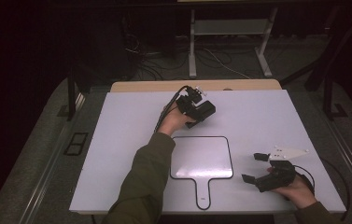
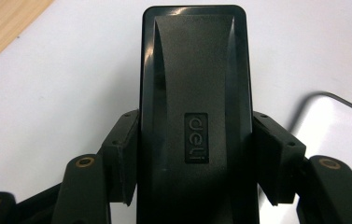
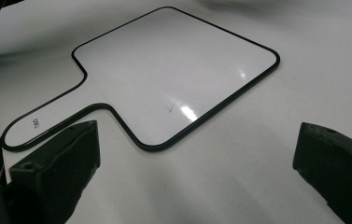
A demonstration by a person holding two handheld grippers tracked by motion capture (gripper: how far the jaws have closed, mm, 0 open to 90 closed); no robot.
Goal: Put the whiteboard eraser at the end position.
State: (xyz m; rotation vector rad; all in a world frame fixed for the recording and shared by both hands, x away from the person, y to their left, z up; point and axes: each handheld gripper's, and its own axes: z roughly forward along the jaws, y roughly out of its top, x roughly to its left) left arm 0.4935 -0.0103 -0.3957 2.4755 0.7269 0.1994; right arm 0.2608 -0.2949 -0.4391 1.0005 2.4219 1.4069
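A black oblong eraser (image 2: 194,116) with a small embossed logo sits clamped between the pads of my left gripper (image 2: 194,154). In the high view that gripper (image 1: 198,113) holds the eraser (image 1: 205,110) just above the far middle of the white table, beyond the paddle board. A white paddle-shaped board (image 1: 201,158) with a thin black rim and a short handle lies flat at the table's near centre. To its right my right gripper (image 1: 253,167) rests low with its jaws wide apart and nothing between them. In the right gripper view that gripper (image 3: 197,158) faces the board (image 3: 164,70).
The white table top (image 1: 267,121) ends at a wooden strip (image 1: 164,86) along its far edge. Beyond it stand metal desk legs (image 1: 192,46) and loose cables on the dark floor. A cable (image 1: 332,177) loops from the right gripper near the table's right edge.
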